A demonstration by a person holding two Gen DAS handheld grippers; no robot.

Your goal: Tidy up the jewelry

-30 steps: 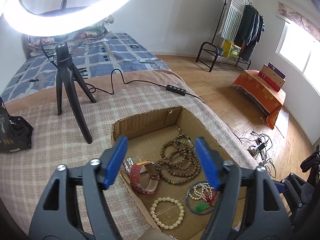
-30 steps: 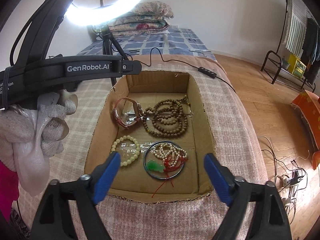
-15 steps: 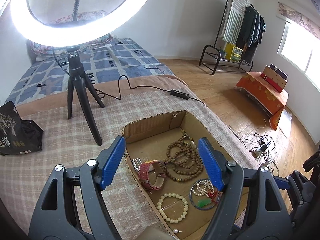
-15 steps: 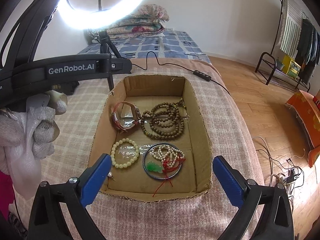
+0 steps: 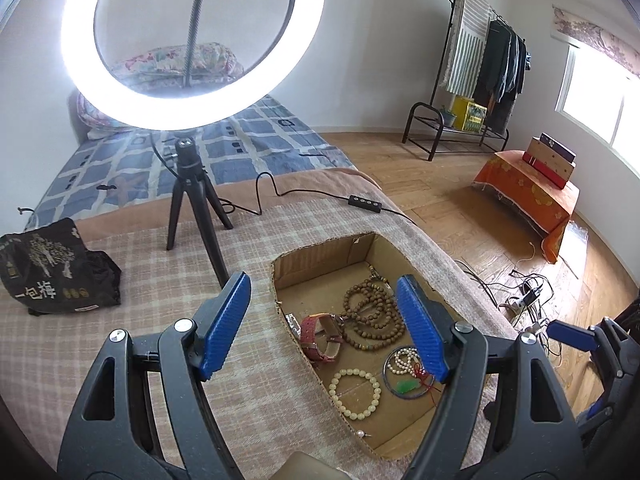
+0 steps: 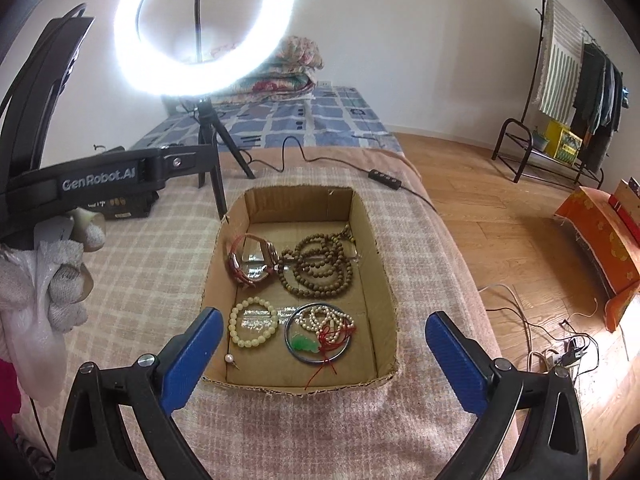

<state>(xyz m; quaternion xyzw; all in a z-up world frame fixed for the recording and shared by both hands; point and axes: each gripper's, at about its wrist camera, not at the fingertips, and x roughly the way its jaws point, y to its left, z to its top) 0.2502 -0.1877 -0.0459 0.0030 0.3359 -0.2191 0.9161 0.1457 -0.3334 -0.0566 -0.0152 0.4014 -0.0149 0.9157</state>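
Note:
A shallow cardboard box (image 6: 384,280) sits on the checked blanket, also in the left wrist view (image 5: 320,258). In it lie a red-strap watch (image 6: 252,260), a brown wooden bead necklace (image 6: 320,268), a cream bead bracelet (image 6: 253,322), a blue bangle (image 6: 294,350) with pearls, a green pendant and red cord, and a loose pearl earring (image 6: 229,359). My left gripper (image 5: 326,320) is open and empty, above the box's near left. My right gripper (image 6: 320,356) is open and empty, above the box's front edge.
A lit ring light on a black tripod (image 5: 192,184) stands behind the box, its cable and switch (image 5: 358,201) trailing right. A black bag (image 5: 56,268) lies at the left. The bed edge drops to wooden floor with cables (image 6: 560,352) at right.
Both grippers have pulled back and risen from the box, so the box looks smaller and farther. Both stay open and empty. The jewelry has not moved.

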